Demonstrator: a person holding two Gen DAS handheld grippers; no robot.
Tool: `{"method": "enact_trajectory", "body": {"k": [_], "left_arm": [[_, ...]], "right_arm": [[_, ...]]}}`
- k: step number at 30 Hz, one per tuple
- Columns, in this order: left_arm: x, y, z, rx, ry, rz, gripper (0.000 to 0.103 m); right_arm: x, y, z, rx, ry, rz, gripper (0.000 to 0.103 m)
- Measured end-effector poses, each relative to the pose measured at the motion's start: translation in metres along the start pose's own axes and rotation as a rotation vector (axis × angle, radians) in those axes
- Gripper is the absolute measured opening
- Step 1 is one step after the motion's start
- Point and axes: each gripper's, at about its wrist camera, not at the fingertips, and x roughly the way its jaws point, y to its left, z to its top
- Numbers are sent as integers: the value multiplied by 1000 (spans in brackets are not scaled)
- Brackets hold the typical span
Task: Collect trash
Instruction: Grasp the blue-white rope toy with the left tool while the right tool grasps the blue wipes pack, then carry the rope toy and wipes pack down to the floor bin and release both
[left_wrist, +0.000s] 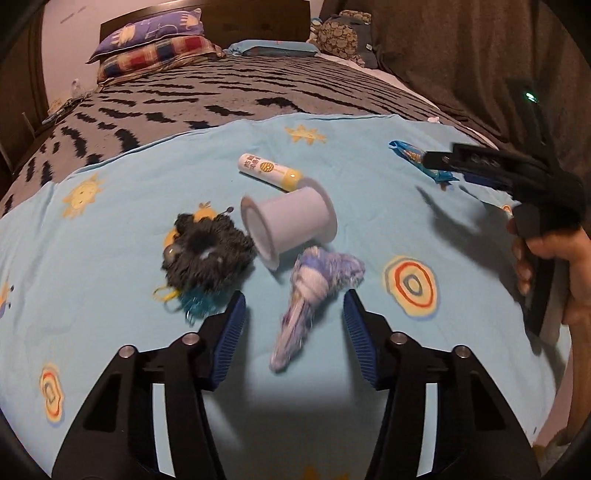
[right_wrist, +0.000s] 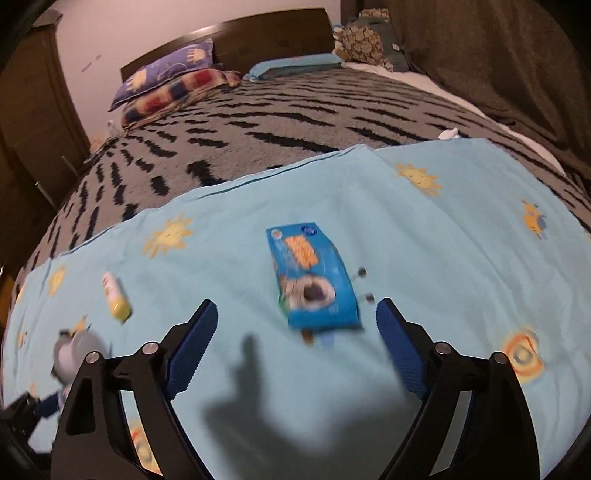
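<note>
On a light blue printed cloth (left_wrist: 110, 266) lies a crumpled blue-and-white wrapper (left_wrist: 314, 291). My left gripper (left_wrist: 295, 317) is open, with its blue pads on either side of the wrapper's near end and not touching it. Beyond it a white cup (left_wrist: 291, 225) lies on its side, next to a white-and-yellow tube (left_wrist: 271, 171) and a grey fluffy scrunchie (left_wrist: 207, 254). A blue snack packet (right_wrist: 314, 280) lies flat just ahead of my open right gripper (right_wrist: 297, 317), between the lines of its fingers. In the left wrist view the right gripper (left_wrist: 443, 166) partly covers that packet (left_wrist: 410, 153).
The cloth covers the near end of a bed with a grey, black-striped blanket (right_wrist: 258, 122). Pillows (left_wrist: 155, 40) and a dark headboard are at the far end, and a brown curtain (left_wrist: 461, 55) hangs on the right. A person's hand (left_wrist: 546, 254) holds the right gripper.
</note>
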Motion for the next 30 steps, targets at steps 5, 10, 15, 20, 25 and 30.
{"method": "enact_trajectory", "body": {"k": [5, 10, 15, 20, 25, 30], "left_arm": [[11, -1, 8, 2, 5, -21, 37], [14, -6, 9, 14, 15, -40, 25], [4, -7, 0, 13, 16, -51, 23], [-18, -16, -17, 30, 16, -62, 23], [-53, -36, -42, 62, 4, -82, 23], [-91, -48, -69, 46, -19, -99, 23]], "right_arm": [[30, -3, 15, 12, 45, -1, 76], [38, -2, 14, -5, 55, -3, 46], [25, 0, 5, -26, 55, 13, 46], [-10, 8, -22, -78, 46, 28, 46], [-68, 21, -64, -138, 13, 58, 46], [-121, 27, -108, -148, -10, 112, 46]]}}
